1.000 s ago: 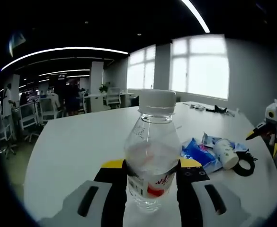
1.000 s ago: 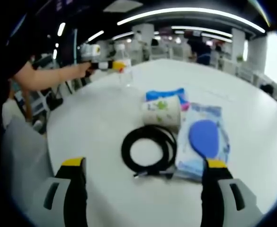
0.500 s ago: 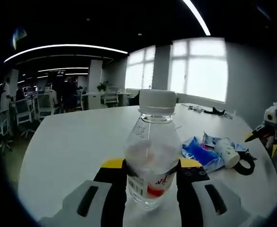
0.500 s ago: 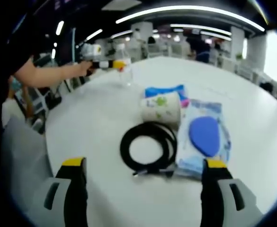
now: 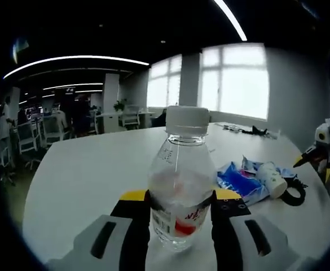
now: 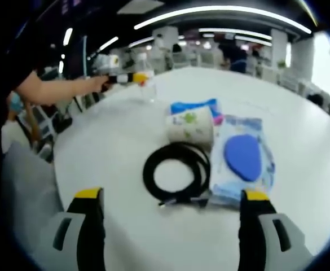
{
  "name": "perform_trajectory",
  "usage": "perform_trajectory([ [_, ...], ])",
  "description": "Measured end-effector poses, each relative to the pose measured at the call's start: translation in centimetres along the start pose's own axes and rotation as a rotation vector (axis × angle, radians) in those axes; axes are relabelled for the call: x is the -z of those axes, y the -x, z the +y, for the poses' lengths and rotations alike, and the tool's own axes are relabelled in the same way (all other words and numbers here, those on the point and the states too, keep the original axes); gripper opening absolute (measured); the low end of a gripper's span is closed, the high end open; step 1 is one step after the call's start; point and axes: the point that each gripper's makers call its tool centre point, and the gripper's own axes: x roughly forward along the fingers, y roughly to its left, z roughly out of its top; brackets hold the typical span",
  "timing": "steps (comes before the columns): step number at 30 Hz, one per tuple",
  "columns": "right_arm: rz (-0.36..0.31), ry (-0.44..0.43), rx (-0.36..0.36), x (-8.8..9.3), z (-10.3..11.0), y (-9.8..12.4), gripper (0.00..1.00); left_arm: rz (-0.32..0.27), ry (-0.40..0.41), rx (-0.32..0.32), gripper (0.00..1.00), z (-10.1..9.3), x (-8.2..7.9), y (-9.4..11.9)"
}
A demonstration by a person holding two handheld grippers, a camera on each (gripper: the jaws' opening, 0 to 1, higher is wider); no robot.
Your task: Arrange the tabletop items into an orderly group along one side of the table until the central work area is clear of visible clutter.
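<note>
A clear plastic water bottle (image 5: 180, 179) with a white cap and red label stands upright between the jaws of my left gripper (image 5: 180, 217), which is shut on it above the white table (image 5: 86, 175). In the right gripper view the same bottle (image 6: 146, 79) shows far off in the left gripper (image 6: 132, 78), held by a person's arm. My right gripper (image 6: 167, 217) is open, its jaws wide apart just short of a coiled black cable (image 6: 177, 174). Beyond the cable lie a paper cup (image 6: 190, 127) on its side, a blue packet (image 6: 195, 106) and a clear bag with a blue pad (image 6: 242, 159).
The white table (image 6: 97, 152) is round-edged, with office chairs and desks beyond it. In the left gripper view the cup (image 5: 270, 179), the blue packets (image 5: 238, 182) and the cable (image 5: 292, 193) lie right of the bottle. Small dark items (image 5: 255, 131) rest at the far table edge by the windows.
Both views shifted only slightly. The bottle stays gripped in the left gripper; the right gripper stays open before the cable.
</note>
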Motion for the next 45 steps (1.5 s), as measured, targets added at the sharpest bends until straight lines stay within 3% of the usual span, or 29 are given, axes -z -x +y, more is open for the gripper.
perform_trajectory([
  [7, -0.01, -0.003, -0.006, -0.2, 0.2, -0.2, 0.97, -0.003, 0.017, -0.019, 0.42, 0.2, 0.0, -0.1],
  [9, -0.006, 0.004, -0.008, -0.2, 0.2, -0.4, 0.97, 0.044, 0.02, -0.05, 0.52, 0.6, 0.9, -0.1],
  [12, -0.022, 0.0, -0.018, -0.7, 0.4, -0.6, 0.98, 0.013, 0.046, -0.051, 0.57, 0.6, 0.7, -0.2],
  [23, -0.078, -0.008, -0.027, -2.5, 0.0, -1.0, 0.98, -0.006, 0.016, -0.093, 0.8, -0.1, -1.2, 0.5],
  [26, -0.095, -0.01, -0.026, -2.9, -0.1, -1.0, 0.98, -0.06, 0.016, -0.094, 0.87, -0.6, -2.4, 1.0],
  [30, -0.102, -0.012, -0.026, -3.0, -0.2, -1.1, 0.98, -0.045, 0.016, -0.11, 0.96, -1.3, -2.3, 1.7],
  [38, -0.122, 0.003, -0.038, -3.3, 0.0, -0.8, 0.98, -0.045, 0.024, -0.116, 1.0, -3.4, -2.0, 3.5],
  [45, -0.143, 0.006, -0.047, -3.9, 0.0, -0.7, 0.97, -0.003, 0.012, -0.105, 1.0, -6.1, -1.4, 4.2],
])
